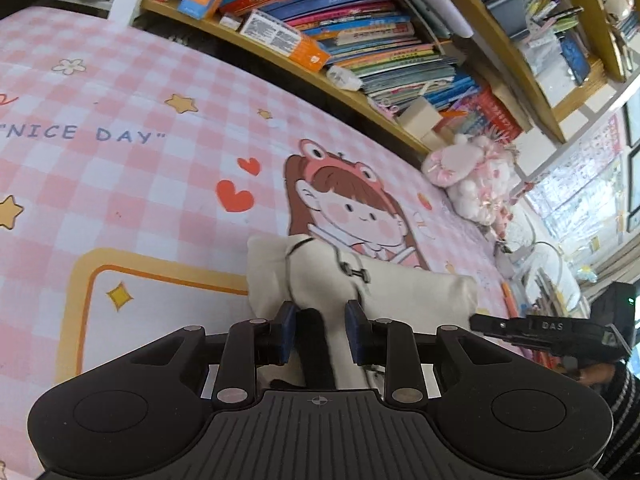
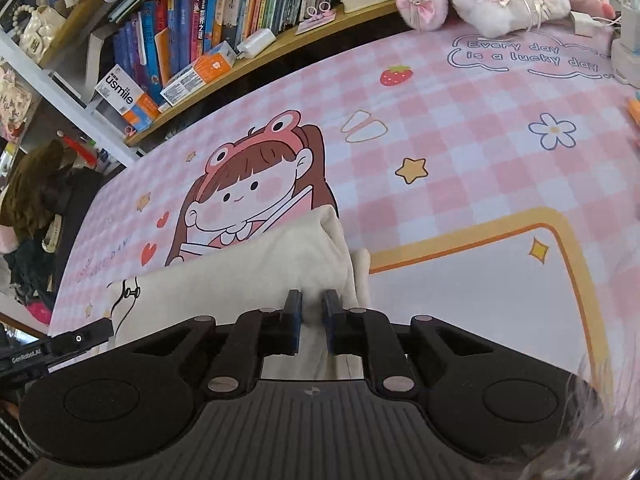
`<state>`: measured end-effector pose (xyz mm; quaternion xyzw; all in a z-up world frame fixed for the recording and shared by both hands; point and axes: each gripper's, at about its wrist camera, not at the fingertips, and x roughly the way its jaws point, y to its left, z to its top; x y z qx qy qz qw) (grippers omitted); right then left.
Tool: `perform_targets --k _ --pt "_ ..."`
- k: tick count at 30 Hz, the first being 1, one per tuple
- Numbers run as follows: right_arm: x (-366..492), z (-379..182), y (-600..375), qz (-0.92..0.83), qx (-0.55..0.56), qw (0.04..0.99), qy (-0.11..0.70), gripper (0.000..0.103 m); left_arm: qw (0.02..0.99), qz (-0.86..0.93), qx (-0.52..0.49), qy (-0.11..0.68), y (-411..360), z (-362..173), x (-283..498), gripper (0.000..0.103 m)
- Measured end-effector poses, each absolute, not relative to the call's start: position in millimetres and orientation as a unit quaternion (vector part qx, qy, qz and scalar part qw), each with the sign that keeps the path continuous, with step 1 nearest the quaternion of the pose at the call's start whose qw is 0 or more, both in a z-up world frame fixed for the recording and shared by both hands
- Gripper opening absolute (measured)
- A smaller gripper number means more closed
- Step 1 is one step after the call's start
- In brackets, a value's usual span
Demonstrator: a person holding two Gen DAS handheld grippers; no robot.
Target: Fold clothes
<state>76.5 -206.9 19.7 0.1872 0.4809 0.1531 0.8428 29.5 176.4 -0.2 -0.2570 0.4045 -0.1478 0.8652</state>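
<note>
Cream garment (image 1: 320, 276) – soft, light, floppy – left gripper (image 1: 320, 330) fingers half-open around its near edge, right gripper (image 2: 313, 322) fingers pinching the 6 o'clock hem; grip corners

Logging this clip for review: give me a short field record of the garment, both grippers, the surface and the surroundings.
garment: cream garment with black line print, bunched into a partly folded bundle
left gripper: jaws apart, cloth lying between them, grip unclear
right gripper: fingers close together with cream cloth pinched between them
surface: pink checked cartoon mat
behind: bookshelf packed with books; pink and white plush toy at the mat's far edge
fold state: not yet flat or finished
</note>
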Motion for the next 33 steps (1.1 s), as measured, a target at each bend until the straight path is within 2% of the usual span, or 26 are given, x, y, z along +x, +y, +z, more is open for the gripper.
perform_targets --k 6,7,8,9,13,19,23,28,30,33 --pt "73 15 -204 0.144 0.185 0.848 0.475 0.012 0.859 -0.143 -0.275 0.406 180 -6 25 0.027" --pt "73 15 -204 0.143 0.185 0.849 0.475 0.012 0.858 -0.145 -0.279 0.406 180 -6 24 0.02" --pt "72 14 -205 0.143 0.185 0.849 0.473 0.012 0.857 -0.152 -0.282 0.403 179 -6 23 0.018" --pt "71 14 -204 0.142 0.185 0.85 0.472 0.012 0.86 -0.157 -0.285 0.394 178 -2 21 0.003" --pt "71 15 -203 0.139 0.177 0.853 0.472 0.012 0.862 -0.191 -0.344 0.318 180 27 5 0.003" --pt "71 13 -202 0.138 0.175 0.854 0.471 0.012 0.838 -0.131 -0.39 0.36 196 -13 15 0.003" --pt "70 13 -203 0.139 0.173 0.854 0.471 0.012 0.842 -0.139 -0.374 0.364 194 -12 16 0.004" --pt "70 14 -203 0.139 0.173 0.853 0.472 0.012 0.871 -0.165 -0.283 0.366 178 5 25 0.024" --pt "70 14 -203 0.139 0.173 0.853 0.472 0.012 0.877 -0.161 -0.262 0.37 173 7 35 0.024" --pt "70 14 -203 0.14 0.173 0.852 0.474 0.012 0.867 -0.144 -0.294 0.375 176 -1 46 0.022"
